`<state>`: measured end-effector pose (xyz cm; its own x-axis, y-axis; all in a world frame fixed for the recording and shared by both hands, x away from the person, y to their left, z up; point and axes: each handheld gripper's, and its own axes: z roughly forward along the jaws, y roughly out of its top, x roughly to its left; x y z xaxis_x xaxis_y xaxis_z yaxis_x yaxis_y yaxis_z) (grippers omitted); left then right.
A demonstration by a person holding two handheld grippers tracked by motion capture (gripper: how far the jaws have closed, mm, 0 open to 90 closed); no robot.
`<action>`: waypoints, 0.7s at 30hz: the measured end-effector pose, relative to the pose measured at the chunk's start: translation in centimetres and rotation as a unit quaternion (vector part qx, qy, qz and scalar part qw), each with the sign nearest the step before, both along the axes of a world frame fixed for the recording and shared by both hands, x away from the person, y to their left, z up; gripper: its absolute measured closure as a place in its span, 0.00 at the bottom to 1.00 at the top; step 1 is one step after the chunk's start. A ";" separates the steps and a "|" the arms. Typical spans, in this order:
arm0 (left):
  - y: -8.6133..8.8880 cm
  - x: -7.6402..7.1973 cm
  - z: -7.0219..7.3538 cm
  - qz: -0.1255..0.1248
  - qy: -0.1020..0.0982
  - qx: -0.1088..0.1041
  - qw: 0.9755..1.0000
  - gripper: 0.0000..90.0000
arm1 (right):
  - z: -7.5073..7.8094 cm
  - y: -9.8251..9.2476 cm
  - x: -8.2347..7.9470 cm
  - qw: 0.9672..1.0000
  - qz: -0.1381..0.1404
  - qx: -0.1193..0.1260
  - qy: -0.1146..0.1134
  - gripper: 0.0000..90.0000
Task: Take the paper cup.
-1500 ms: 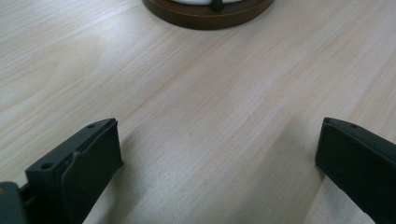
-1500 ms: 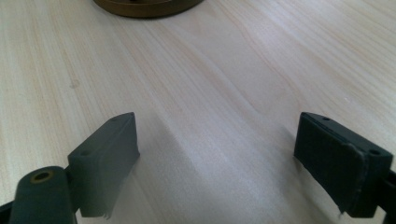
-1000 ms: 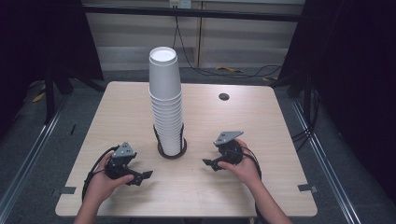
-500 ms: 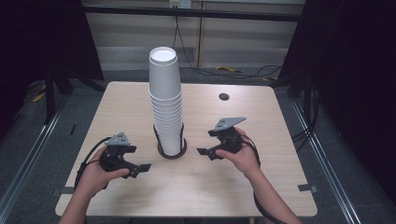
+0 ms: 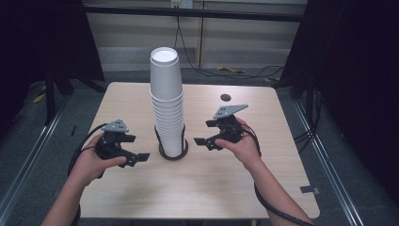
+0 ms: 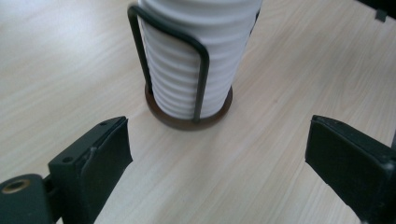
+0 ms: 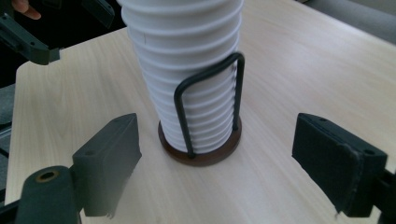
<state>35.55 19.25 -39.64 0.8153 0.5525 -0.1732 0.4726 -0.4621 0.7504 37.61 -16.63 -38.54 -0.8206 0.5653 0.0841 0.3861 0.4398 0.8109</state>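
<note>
1. Nearest in the high view, the person's two forearms come up over the near edge of the table (image 5: 202,188), each hand gripping a black gripper above the pale wood.
2. The left gripper (image 5: 136,157) is held at the near left, pointing right toward the stack. In the left gripper view its two black jaws stand apart with bare wood between them; they have just been closing somewhat, with nothing between the pads. It is released, holding nothing.
3. The right gripper (image 5: 204,136) is held to the right of the stack, slightly farther than the left one, pointing left. In the right gripper view its jaws stand wide and have just been opening a little further; nothing lies between the pads, so it too is released.
4. Between the two grippers, near the table's middle, stands the stack of white paper cups (image 5: 167,108), upright and tall, clear of both grippers.
5. The stack sits in a cup holder (image 6: 189,119): a dark round base with black wire loops rising around the lowest cups.
6. Farther, toward the far right of the table, a small dark disc (image 5: 225,97) lies on the wood, well apart from the cups.
</note>
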 end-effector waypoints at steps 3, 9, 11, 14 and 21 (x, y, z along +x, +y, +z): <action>-0.1 0.3 1.3 -0.002 -0.006 -0.005 1.000 0.07 | 1.0 0.3 0.2 1.000 0.002 0.004 -0.008 0.17; -0.4 0.9 3.7 -0.005 -0.023 -0.009 1.000 0.07 | 2.2 0.7 0.6 1.000 0.007 0.019 -0.014 0.16; -0.6 1.1 4.4 -0.007 -0.027 -0.008 1.000 0.07 | 2.6 0.9 0.6 1.000 0.008 0.017 -0.016 0.16; -0.9 1.5 5.3 -0.010 -0.028 -0.007 1.000 0.07 | 3.3 1.2 0.7 1.000 0.011 0.021 -0.018 0.16; -1.7 2.6 7.7 -0.010 -0.043 -0.005 0.999 0.07 | 5.0 2.0 1.2 0.999 0.015 0.029 -0.031 0.16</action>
<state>38.19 17.56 -31.94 0.8378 0.5350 -0.1086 0.3979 -0.4623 0.7924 38.86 -14.64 -33.53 -0.8423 0.5352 0.0647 0.3215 0.4023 0.8572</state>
